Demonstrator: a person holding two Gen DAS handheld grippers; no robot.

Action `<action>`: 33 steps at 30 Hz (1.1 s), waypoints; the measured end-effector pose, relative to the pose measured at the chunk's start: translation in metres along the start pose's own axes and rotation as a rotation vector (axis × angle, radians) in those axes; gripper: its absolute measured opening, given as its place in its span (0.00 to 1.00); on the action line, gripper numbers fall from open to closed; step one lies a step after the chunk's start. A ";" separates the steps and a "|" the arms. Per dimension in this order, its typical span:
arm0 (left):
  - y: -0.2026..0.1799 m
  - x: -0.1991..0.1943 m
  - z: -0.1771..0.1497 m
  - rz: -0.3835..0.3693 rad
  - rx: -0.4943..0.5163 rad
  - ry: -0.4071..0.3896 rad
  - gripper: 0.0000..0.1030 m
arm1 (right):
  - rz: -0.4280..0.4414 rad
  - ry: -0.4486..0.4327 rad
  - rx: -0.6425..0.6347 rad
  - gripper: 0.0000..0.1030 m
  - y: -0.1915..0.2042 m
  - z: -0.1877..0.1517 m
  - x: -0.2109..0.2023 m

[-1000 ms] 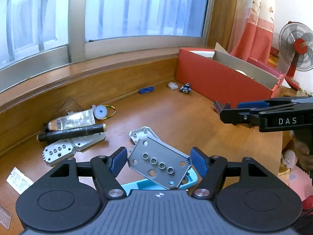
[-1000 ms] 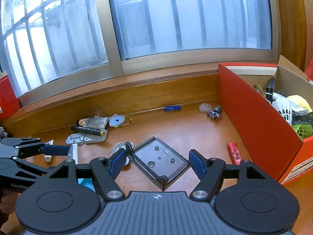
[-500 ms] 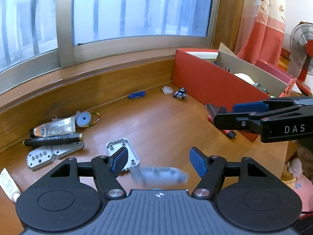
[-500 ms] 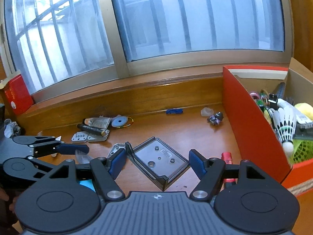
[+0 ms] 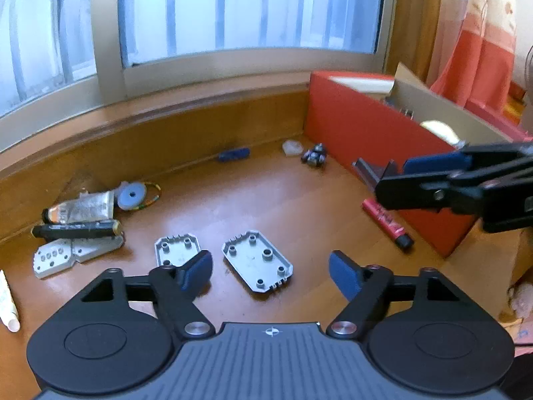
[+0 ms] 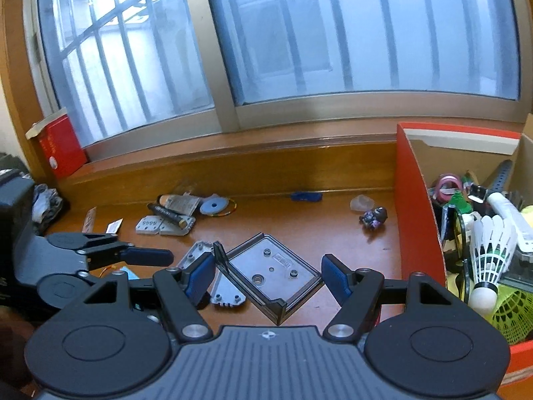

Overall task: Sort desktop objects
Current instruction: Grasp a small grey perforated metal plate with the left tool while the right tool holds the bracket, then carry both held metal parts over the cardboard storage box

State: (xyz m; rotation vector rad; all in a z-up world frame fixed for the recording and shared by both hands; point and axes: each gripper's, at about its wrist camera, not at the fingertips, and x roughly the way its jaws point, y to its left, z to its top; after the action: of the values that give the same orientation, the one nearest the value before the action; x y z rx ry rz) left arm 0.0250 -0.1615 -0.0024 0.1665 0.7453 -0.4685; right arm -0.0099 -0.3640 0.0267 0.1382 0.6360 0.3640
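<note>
From the left wrist, the left gripper (image 5: 270,268) has just been opening; nothing sits between its fingers. A grey metal plate (image 5: 257,260) lies flat on the desk (image 5: 266,200).

From the right wrist, the right gripper (image 6: 265,275) squeezes a dark square tray (image 6: 271,275) by opposite corners. It looks stiff, light, maybe slippery.

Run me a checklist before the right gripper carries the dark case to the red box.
1. Right gripper clamped on dark case, pads at opposite corners: ok.
2. Left gripper holds nothing: ok. Its jaws have just been opening, and the grey plate lies flat on the desk, nothing pinched.
3. Red box open on top: ok.
4. Room in the box for the case: cannot tell. A shuttlecock and clutter fill the visible part.
5. Left gripper clear of the path to the box: ok.
</note>
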 end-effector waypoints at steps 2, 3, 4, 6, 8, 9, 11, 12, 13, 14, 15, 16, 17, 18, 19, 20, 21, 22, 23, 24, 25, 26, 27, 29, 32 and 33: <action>-0.001 0.010 -0.001 0.018 -0.009 0.027 0.81 | 0.017 0.013 -0.006 0.70 -0.004 -0.001 0.000; -0.001 0.016 -0.001 0.026 -0.016 0.040 0.81 | 0.026 0.020 -0.009 0.70 -0.005 -0.001 0.000; 0.000 0.022 0.000 0.028 -0.028 0.051 0.81 | 0.029 0.023 -0.005 0.70 -0.006 -0.002 0.001; 0.002 0.033 0.000 0.029 -0.038 0.071 0.81 | 0.032 0.024 0.008 0.70 -0.006 -0.002 0.001; 0.003 0.046 0.001 0.006 -0.021 0.088 0.81 | 0.023 0.012 0.019 0.70 -0.004 -0.002 0.003; 0.004 0.052 0.001 0.002 -0.013 0.098 0.81 | 0.005 0.008 0.028 0.70 -0.003 -0.003 0.004; 0.006 0.064 0.002 -0.002 -0.012 0.109 0.80 | -0.025 0.015 0.049 0.70 0.000 -0.003 0.004; 0.008 0.068 0.002 -0.006 -0.018 0.107 0.80 | -0.030 0.017 0.049 0.70 0.002 -0.004 0.003; 0.010 0.071 0.001 -0.005 -0.018 0.095 0.79 | -0.039 0.019 0.047 0.70 0.004 -0.005 0.002; 0.010 0.072 0.001 -0.003 -0.002 0.088 0.78 | -0.052 0.018 0.056 0.70 0.005 -0.006 0.002; 0.010 0.073 0.001 -0.003 0.012 0.081 0.69 | -0.065 0.017 0.066 0.70 0.007 -0.007 0.002; 0.012 0.072 0.002 -0.009 0.020 0.074 0.55 | -0.077 0.016 0.076 0.70 0.009 -0.008 0.002; 0.013 0.072 0.002 -0.015 0.027 0.067 0.49 | -0.084 0.016 0.086 0.70 0.011 -0.009 0.001; 0.015 0.071 0.003 -0.022 0.030 0.062 0.44 | -0.092 0.018 0.087 0.70 0.013 -0.010 0.001; 0.019 0.070 0.004 -0.033 0.011 0.064 0.44 | -0.103 0.019 0.084 0.70 0.017 -0.011 0.000; 0.022 0.069 0.004 -0.050 -0.006 0.063 0.44 | -0.115 0.017 0.082 0.70 0.019 -0.012 -0.001; 0.025 0.066 0.002 -0.066 -0.017 0.057 0.44 | -0.127 0.013 0.087 0.70 0.022 -0.012 -0.003; 0.026 0.063 0.001 -0.073 -0.017 0.049 0.44 | -0.135 0.009 0.090 0.70 0.024 -0.013 -0.004; 0.028 0.059 0.000 -0.079 -0.018 0.041 0.44 | -0.144 0.006 0.091 0.70 0.027 -0.014 -0.005; 0.029 0.056 0.000 -0.084 -0.018 0.032 0.44 | -0.150 0.002 0.089 0.70 0.029 -0.015 -0.007; 0.029 0.051 0.000 -0.086 -0.020 0.022 0.44 | -0.157 -0.001 0.087 0.70 0.032 -0.016 -0.008; 0.030 0.047 0.000 -0.088 -0.022 0.012 0.44 | -0.159 -0.003 0.088 0.70 0.034 -0.017 -0.009; 0.030 0.042 0.000 -0.090 -0.023 0.002 0.44 | -0.161 -0.004 0.089 0.70 0.035 -0.018 -0.010; 0.030 0.031 0.003 -0.085 -0.022 -0.017 0.44 | -0.156 -0.009 0.085 0.70 0.038 -0.017 -0.010; 0.027 0.018 0.011 -0.074 -0.014 -0.055 0.44 | -0.137 -0.031 0.067 0.70 0.041 -0.012 -0.012; 0.026 0.013 0.013 -0.069 -0.011 -0.069 0.44 | -0.130 -0.041 0.058 0.70 0.041 -0.010 -0.013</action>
State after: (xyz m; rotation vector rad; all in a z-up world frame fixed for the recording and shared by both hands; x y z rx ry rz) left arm 0.0540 -0.1470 -0.0025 0.1141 0.6875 -0.5336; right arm -0.0375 -0.3304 0.0358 0.1585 0.6123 0.2166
